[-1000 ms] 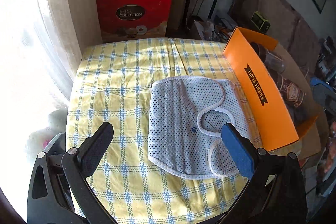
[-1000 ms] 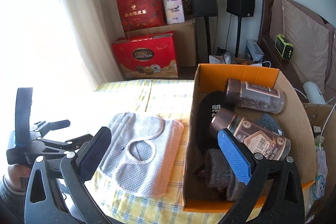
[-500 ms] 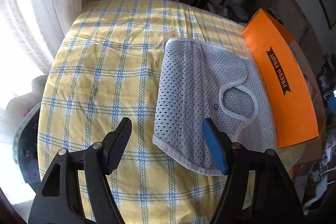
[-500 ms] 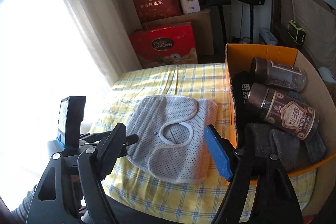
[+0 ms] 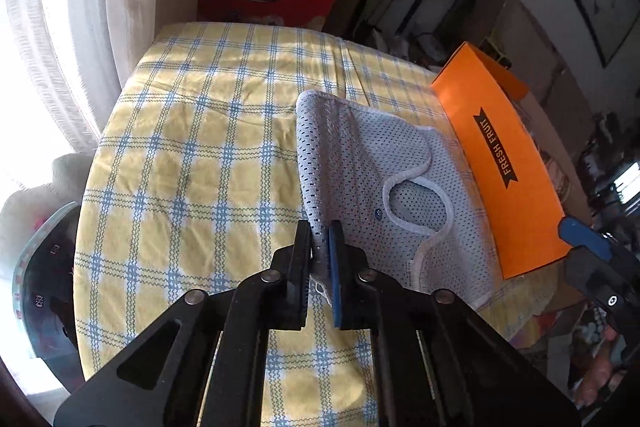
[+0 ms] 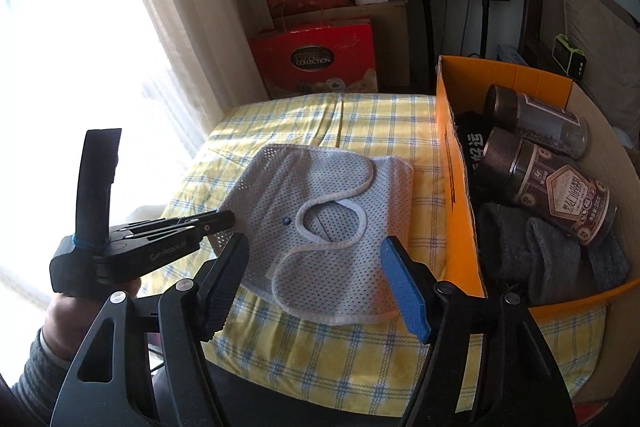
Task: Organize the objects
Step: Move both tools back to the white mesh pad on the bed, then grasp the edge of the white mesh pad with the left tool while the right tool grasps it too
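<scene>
The left gripper was clamped down on the near left edge of the mesh bib, with the fabric pinched between the black and blue pads and pulled up into a little ridge there. In the right wrist view you could see that same gripper coming in from the left of the frame, its tip right at the bib's left edge, with the person's hand wrapped around the handle at lower left.

The rest of the bib was lying flat on the yellow checked cloth covering the bench, about center frame in both views, neck loop facing up. It sat just beside the orange cardboard box, which took up the right side of the frame. "FRESH FRUIT" was printed on the box's outer wall in the left wrist view.

The right gripper was wide open, hovering over the near edge of the bib without touching it as far as I could tell.

Inside the box were two brown jars lying on their sides, some gray rolled-up socks toward the lower right, and something black tucked against the left wall.

Upper center of the frame had a couple of red gift boxes stacked by the curtain.
</scene>
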